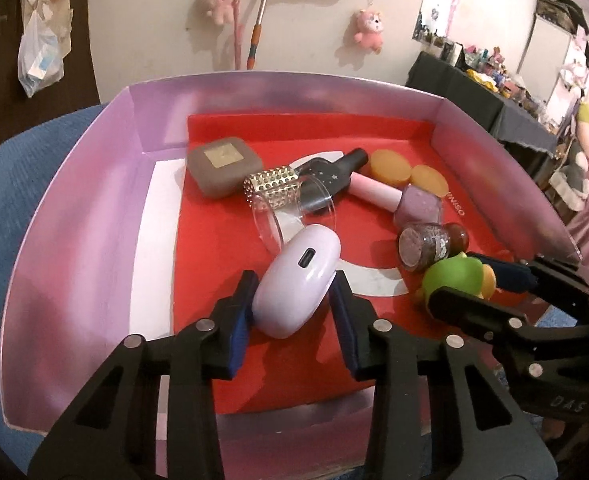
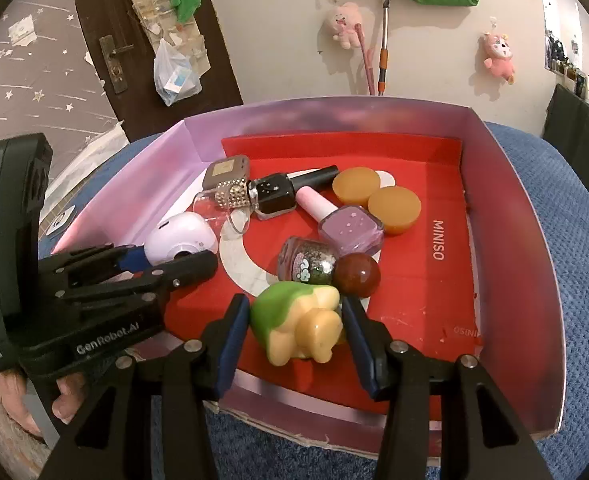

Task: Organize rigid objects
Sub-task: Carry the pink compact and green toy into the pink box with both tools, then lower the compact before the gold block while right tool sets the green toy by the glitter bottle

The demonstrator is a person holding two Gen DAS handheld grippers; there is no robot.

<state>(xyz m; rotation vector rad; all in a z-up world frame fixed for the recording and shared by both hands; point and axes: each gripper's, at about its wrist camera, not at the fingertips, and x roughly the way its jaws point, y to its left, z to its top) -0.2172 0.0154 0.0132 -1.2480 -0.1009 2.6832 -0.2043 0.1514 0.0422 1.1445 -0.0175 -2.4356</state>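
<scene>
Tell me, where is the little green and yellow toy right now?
The green and yellow toy sits near the front edge of the purple box, between the right gripper's jaws, just in front of the glitter nail polish bottle.

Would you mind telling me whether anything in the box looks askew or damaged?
The clear jar with the studded lid lies tipped on its side against the black polish bottle. The box has a frayed front edge.

red box liner [image 2: 434,280]: "MINISO" | left gripper [image 2: 166,268]: "GenRobot.AI"
</scene>
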